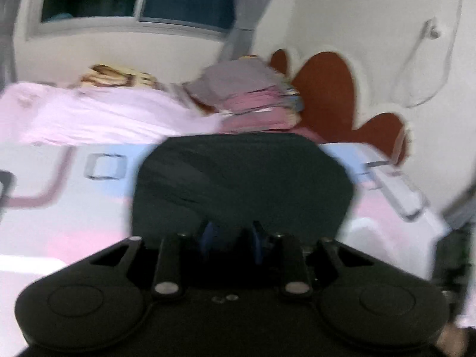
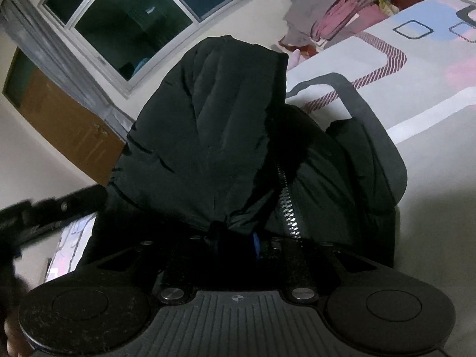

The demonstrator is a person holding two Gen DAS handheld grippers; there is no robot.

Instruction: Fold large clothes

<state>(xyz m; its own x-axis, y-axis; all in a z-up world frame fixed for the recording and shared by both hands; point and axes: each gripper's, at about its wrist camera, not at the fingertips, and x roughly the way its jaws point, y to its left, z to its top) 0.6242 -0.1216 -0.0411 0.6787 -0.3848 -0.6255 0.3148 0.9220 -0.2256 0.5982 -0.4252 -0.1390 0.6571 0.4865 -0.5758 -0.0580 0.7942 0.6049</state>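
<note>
— What does the left gripper (image 1: pixel 230 238) look like?
— Matte black body, two round raised discs at seven and five o'clock, silver screw heads on the link arms, blue pads at the fingers (image 1: pixel 210 233).
— And the right gripper (image 2: pixel 238 242)?
— Same black build (dustier), with a ribbed grey plate at six o'clock bearing a small crosshair mark.

Both views are lit by soft indoor light while the window (image 2: pixel 125 26) is dark, and both bend strongly toward black fisheye corners. The left wrist view is smeared by motion blur throughout, the bedsheet (image 1: pixel 59 196) washed pale. The right wrist view is sharper, though the black jacket (image 2: pixel 208 136) swallows detail in shadow.
</note>
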